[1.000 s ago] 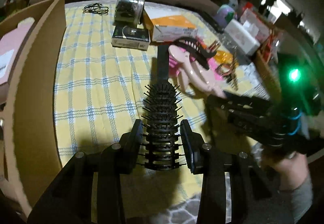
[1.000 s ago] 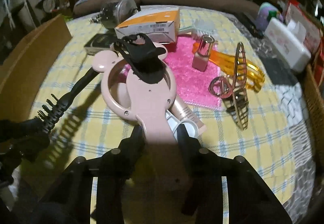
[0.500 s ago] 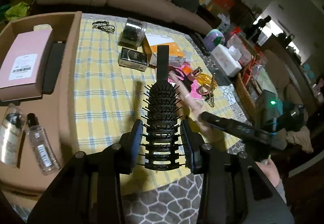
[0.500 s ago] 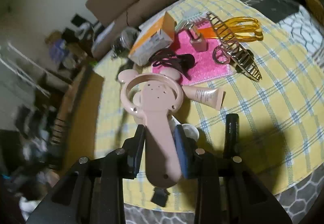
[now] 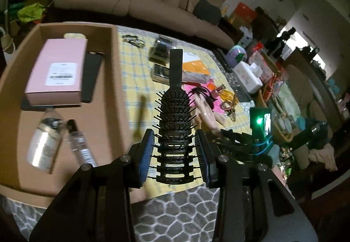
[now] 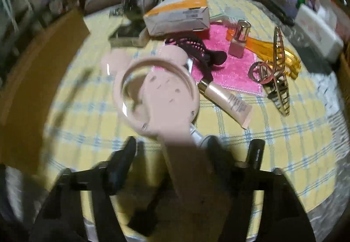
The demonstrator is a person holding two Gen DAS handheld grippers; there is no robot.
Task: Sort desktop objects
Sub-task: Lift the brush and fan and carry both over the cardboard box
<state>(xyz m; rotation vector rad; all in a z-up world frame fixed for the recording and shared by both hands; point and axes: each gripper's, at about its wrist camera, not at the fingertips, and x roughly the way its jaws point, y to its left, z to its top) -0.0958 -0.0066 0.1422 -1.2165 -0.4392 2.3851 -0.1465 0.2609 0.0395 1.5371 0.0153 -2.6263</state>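
My left gripper (image 5: 174, 154) is shut on a black vented hairbrush (image 5: 175, 124), held in the air with its handle pointing away. It hangs over the table's near edge, just right of an open cardboard box (image 5: 105, 124). My right gripper (image 6: 171, 150) has its jaws spread wide around the handle of a pink hand mirror (image 6: 161, 93), which lies between them; the view is blurred. The right gripper also shows in the left wrist view (image 5: 236, 141), low over the yellow checked cloth (image 5: 135, 71).
The box holds a pink carton (image 5: 58, 71), a dark flat case and two bottles (image 5: 43, 145). On the cloth lie an orange-white box (image 6: 179, 15), black claw clip (image 6: 196, 49), pink pad (image 6: 229, 62), perfume bottle (image 6: 238, 38), gold and orange clips (image 6: 277, 62), cream tube (image 6: 225, 100) and black tube (image 6: 256, 153).
My left gripper has lifted the hairbrush up and back toward the box. My right gripper's jaws have opened from the mirror handle, and the black clip now lies on the table.
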